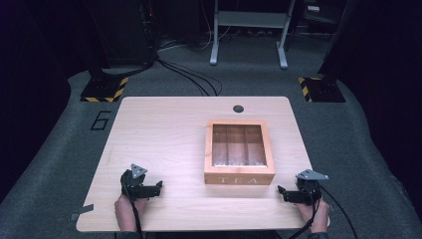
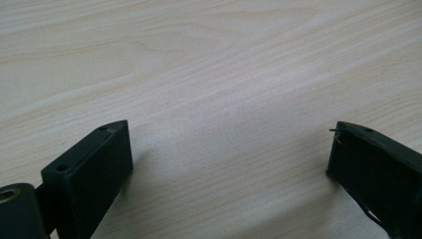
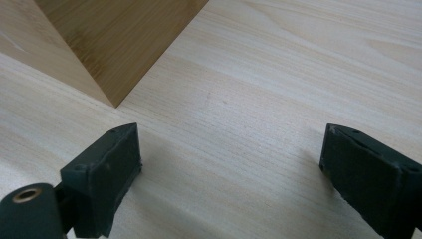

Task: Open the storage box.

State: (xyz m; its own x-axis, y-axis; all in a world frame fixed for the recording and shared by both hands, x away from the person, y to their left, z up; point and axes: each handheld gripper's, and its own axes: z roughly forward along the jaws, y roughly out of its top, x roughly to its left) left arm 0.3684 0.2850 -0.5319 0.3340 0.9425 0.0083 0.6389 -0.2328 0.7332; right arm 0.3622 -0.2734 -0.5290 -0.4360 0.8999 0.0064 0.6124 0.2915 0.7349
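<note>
Both my grippers, left and right, rest wide open, empty, on the table, tea box between them, lid closed; probably pre-start, next reach in.

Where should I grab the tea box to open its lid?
Probably the front edge of the lid of the tea box, above the word TEA, coming from the person's side. The lid is a wooden frame around a clear window, so only its rim gives a hold. The right gripper sits nearest, jaws wide open; the left gripper could steady the base. The hinge side cannot be made out.
</note>
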